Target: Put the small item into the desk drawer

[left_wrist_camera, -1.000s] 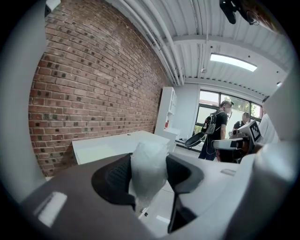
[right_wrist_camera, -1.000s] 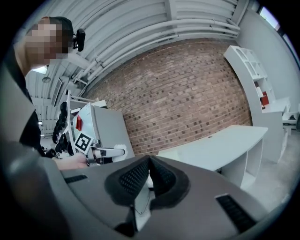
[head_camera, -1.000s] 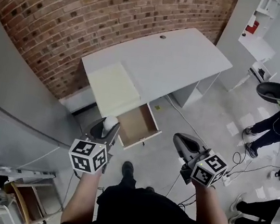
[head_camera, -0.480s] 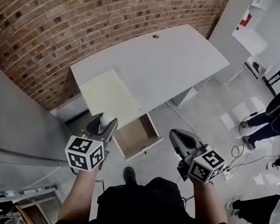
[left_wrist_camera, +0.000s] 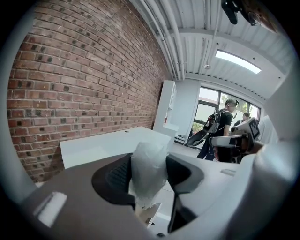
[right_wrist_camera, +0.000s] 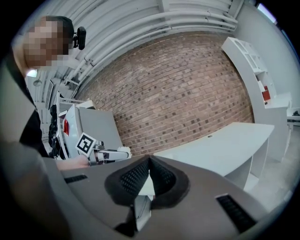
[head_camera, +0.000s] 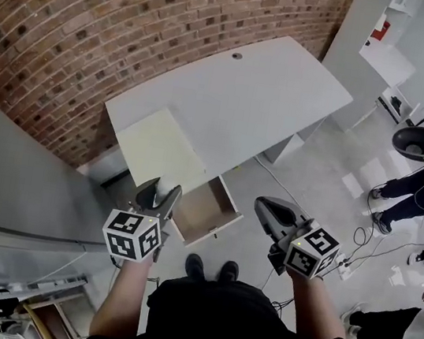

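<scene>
Two hand-held grippers fill the lower part of the head view. From above we see the left gripper (head_camera: 162, 195) just left of an open drawer with a pale wooden inside (head_camera: 204, 207). The drawer sticks out from under a white curved desk top (head_camera: 248, 91) set against a red brick wall (head_camera: 101, 11). A cream rectangular panel (head_camera: 160, 144) lies at the desk's near corner. The right gripper (head_camera: 268, 207) hangs over grey floor to the right of the drawer. In this view only a white speck shows between the left jaws.

The left gripper view shows us far more. The jaws stand wide and are clamped on a small white item wrapped in crinkled, cloudy plastic (left_wrist_camera: 149, 168). It stands upright between the ribbed black pads, its rounded top poking above them and its ragged lower edge hanging below. It is up in the air, near the drawer but not in it. This view also takes in a person with a backpack (left_wrist_camera: 224, 123) by a bright window.

The right gripper view shows that gripper's pads pressed together at the tips, with nothing between them. Beyond them we see the left gripper's cube with a square marker (right_wrist_camera: 86, 144).
</scene>
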`<action>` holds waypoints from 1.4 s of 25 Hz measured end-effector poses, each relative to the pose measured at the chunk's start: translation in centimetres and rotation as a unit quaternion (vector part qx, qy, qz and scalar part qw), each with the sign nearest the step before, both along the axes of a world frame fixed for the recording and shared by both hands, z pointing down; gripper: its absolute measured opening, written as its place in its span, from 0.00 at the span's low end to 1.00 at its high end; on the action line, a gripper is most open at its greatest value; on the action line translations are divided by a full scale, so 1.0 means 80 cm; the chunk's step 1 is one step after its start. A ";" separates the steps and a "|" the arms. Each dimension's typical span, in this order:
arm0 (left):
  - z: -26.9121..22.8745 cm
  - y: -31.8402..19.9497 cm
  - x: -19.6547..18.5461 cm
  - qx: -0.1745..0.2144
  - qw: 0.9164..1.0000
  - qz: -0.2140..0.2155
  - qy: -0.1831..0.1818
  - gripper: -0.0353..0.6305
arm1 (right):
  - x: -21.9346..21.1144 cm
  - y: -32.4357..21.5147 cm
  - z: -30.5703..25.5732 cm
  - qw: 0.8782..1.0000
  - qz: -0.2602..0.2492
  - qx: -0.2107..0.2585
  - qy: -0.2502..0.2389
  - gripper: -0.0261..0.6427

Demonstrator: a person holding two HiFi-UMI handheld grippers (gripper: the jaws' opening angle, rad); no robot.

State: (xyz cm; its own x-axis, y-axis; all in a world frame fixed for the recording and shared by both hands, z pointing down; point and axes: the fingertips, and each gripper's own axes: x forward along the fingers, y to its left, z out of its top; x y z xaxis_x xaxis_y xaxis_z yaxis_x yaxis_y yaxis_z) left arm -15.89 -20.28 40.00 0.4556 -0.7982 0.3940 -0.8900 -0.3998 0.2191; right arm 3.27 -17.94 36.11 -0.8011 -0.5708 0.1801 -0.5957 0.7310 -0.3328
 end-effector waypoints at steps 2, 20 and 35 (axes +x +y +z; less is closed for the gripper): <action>0.005 0.001 0.014 -0.004 1.000 -0.002 -0.005 0.35 | 0.014 0.002 0.009 1.000 -0.004 -0.006 -0.006 0.06; 0.120 0.012 0.080 -0.083 0.996 0.034 -0.027 0.35 | 0.036 0.006 0.101 0.997 -0.020 -0.074 0.017 0.06; 0.256 0.009 0.098 -0.165 0.984 0.058 -0.043 0.35 | 0.040 0.004 0.224 0.989 -0.012 -0.133 0.058 0.06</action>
State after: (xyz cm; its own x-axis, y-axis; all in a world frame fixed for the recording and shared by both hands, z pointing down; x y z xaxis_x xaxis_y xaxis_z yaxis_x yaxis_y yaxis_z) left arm -8.09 -19.57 60.51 0.4890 -0.5653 0.6643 -0.8640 -0.4190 0.2794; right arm 6.49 -17.61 54.06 -0.7786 -0.4721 0.4133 -0.6250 0.6415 -0.4448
